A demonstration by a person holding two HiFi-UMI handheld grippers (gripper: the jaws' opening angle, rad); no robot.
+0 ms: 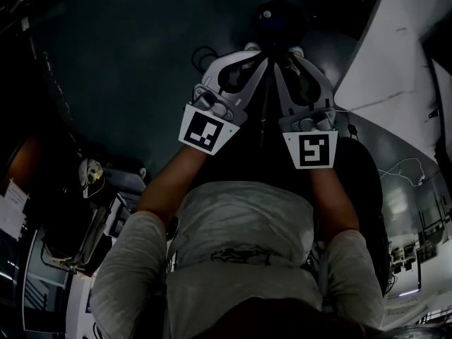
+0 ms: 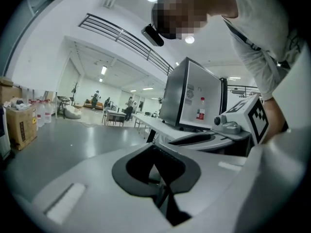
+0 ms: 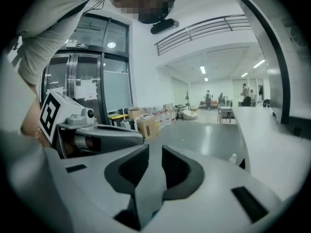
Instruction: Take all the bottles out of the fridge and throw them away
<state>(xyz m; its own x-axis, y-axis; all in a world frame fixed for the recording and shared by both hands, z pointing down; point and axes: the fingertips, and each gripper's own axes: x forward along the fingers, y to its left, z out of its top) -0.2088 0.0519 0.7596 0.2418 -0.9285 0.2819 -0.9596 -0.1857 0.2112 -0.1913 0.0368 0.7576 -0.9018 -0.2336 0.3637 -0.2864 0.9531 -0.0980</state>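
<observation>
In the left gripper view a grey fridge [image 2: 192,98] stands on a long white table [image 2: 155,125]. Its white inside shows one bottle [image 2: 200,108] with a red label, upright. My left gripper [image 2: 158,171] is far from it, jaws shut with nothing between them. My right gripper [image 3: 155,166] is open by a narrow gap, through which only floor shows. In the dim head view the left gripper [image 1: 251,51] and the right gripper [image 1: 293,54] are held close together in front of the person's chest, tips nearly touching. Each gripper view also shows the other gripper alongside.
A small clear bottle [image 3: 233,158] stands on the grey floor by the table's edge. Cardboard boxes [image 3: 146,125] and water jugs [image 2: 41,113] line the walls. People stand far back in the hall [image 2: 129,106]. Glass doors [image 3: 92,89] lie to the left in the right gripper view.
</observation>
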